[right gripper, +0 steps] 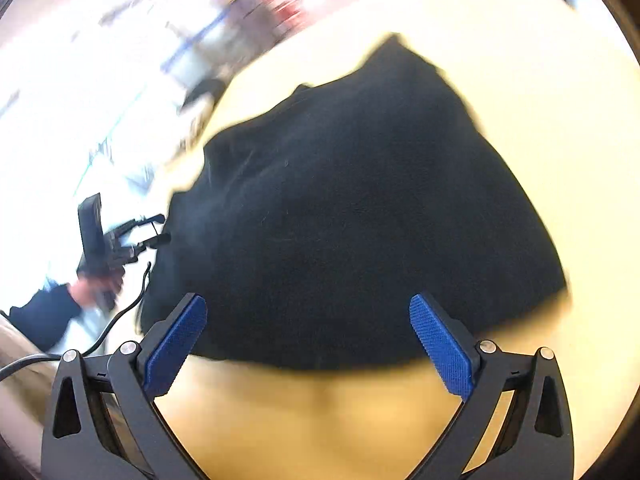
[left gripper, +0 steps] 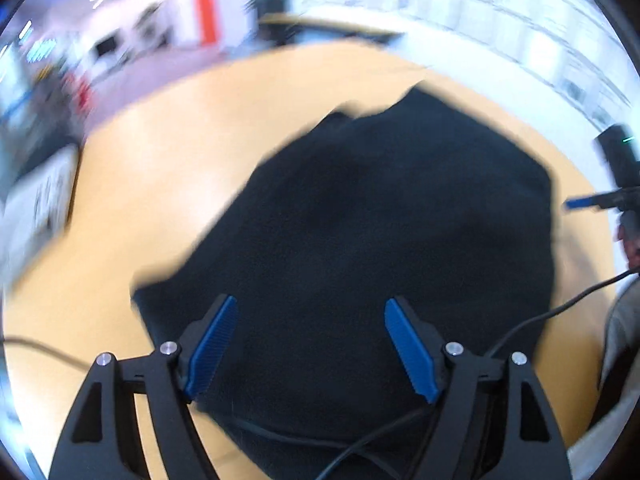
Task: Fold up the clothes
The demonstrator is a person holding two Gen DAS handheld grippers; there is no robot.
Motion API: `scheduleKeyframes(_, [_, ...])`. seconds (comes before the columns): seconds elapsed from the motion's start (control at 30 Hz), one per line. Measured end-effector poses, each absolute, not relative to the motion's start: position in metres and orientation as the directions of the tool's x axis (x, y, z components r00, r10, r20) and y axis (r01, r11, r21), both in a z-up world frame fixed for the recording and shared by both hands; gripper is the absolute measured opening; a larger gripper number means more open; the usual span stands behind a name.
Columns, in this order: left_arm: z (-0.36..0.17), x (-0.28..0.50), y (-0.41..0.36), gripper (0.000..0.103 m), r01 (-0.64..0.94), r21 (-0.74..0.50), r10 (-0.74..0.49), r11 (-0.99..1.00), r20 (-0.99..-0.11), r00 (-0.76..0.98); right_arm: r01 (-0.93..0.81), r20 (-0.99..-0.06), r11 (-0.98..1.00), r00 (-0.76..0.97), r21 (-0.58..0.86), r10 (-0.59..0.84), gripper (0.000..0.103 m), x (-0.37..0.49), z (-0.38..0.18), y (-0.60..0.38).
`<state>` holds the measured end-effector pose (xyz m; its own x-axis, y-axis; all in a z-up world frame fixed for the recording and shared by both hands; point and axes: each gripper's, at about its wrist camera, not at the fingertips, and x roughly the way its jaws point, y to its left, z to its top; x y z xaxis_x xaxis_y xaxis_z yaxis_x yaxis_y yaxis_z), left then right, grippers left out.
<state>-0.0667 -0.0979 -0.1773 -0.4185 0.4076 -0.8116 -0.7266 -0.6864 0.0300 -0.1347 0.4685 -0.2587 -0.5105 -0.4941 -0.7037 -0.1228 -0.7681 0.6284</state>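
A light wooden table (left gripper: 168,168) is filling both blurred views, and a black garment (left gripper: 380,216) is lying spread in a loose heap across the middle of it, one point of cloth reaching toward the far edge. The left gripper (left gripper: 311,308) is hanging above the near part of the garment with its blue-padded jaws spread wide and gripping nothing. The right gripper (right gripper: 308,306) is likewise standing wide apart and empty over the garment's near hem, a thin black cable (left gripper: 552,312) trailing beside the cloth.
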Motion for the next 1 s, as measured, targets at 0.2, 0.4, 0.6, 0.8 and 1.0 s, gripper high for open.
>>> scheduleKeyframes(0.2, [-0.188, -0.083, -0.001, 0.086, -0.939, 0.085, 0.479, -0.334, -0.842, -0.247, -0.387, -0.672, -0.585, -0.615, 0.713, -0.412, 0.103, -0.086, -0.309, 0.494])
scheduleKeyframes(0.4, [-0.25, -0.089, 0.041, 0.096, -0.981, 0.055, 0.425, -0.186, -0.895, -0.131, -0.362, -0.593, -0.532, -0.718, 0.765, -0.364, 0.103, -0.124, -0.316, 0.482])
scheduleKeyframes(0.6, [-0.261, -0.105, 0.027, 0.103, -0.96, -0.011, 0.454, -0.279, -0.883, -0.122, -0.431, -0.611, -0.48, -0.722, 0.764, -0.324, 0.04, -0.152, -0.328, 0.473])
scheduleKeyframes(0.8, [-0.253, -0.095, 0.034, 0.103, -0.949, -0.012, 0.491, -0.314, -0.858, -0.152, -0.21, -0.517, -0.698, -0.815, 0.685, -0.263, 0.026, -0.162, -0.226, 0.481])
scheduleKeyframes(1.0, [-0.242, -0.096, 0.056, 0.102, -0.952, 0.011, 0.516, -0.306, -0.839, -0.175, 0.019, -0.481, -0.856, -0.821, 0.516, -0.308, 0.02, -0.155, -0.155, 0.469])
